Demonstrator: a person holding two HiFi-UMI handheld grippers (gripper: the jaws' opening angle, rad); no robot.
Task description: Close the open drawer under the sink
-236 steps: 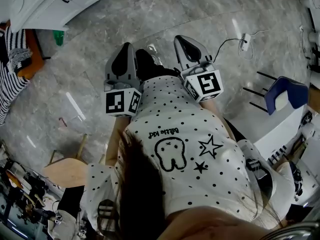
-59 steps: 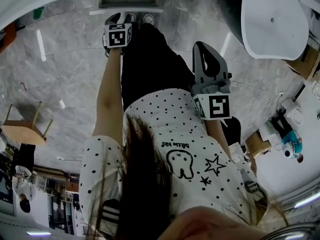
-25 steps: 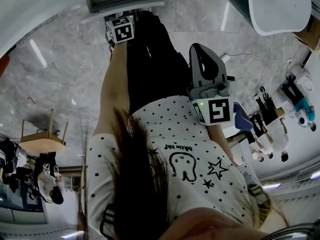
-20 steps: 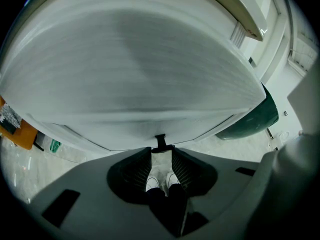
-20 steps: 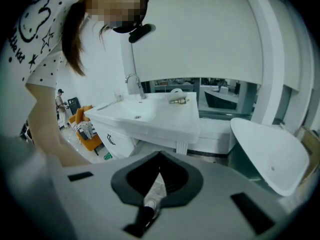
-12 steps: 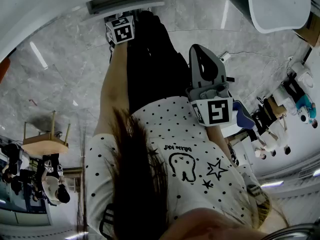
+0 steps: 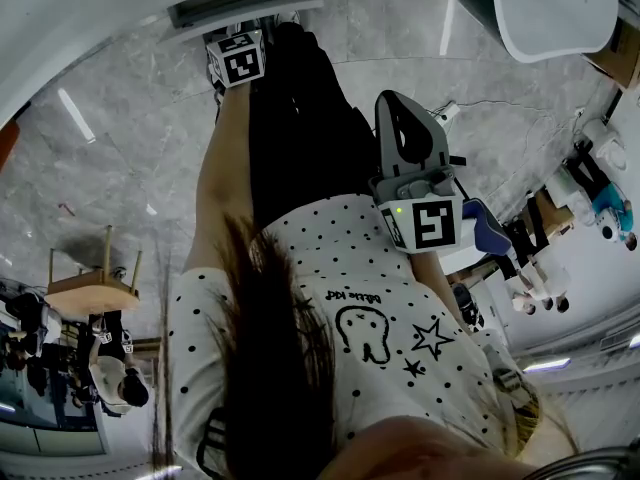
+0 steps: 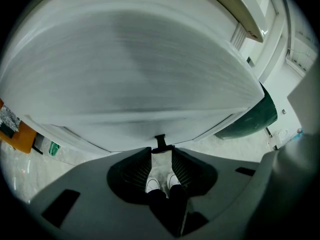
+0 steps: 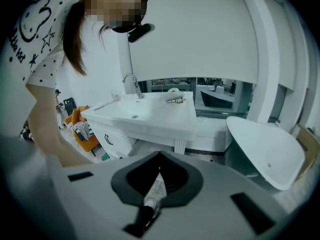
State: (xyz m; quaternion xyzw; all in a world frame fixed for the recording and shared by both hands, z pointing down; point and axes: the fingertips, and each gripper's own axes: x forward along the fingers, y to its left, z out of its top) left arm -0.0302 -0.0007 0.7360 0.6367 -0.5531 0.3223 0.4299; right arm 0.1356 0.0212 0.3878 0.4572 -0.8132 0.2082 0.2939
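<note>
Right gripper view has your right gripper nearest, held up by your dotted shirt, its jaws pinched together at the tips with nothing in them; only floor shows through the slit behind. Your left arm reaches down past your dark trousers, and the left gripper has its jaws spread apart and clamped on nothing, your white shoes visible through the gap. The small black handle sits right at those tips; whether they touch it you cannot tell. Beyond it the drawer fills that view with its white front. From above it stands pulled out by your feet, grey inside showing, under the white sink counter. Farther off stand a wooden stool and a white basin
</note>
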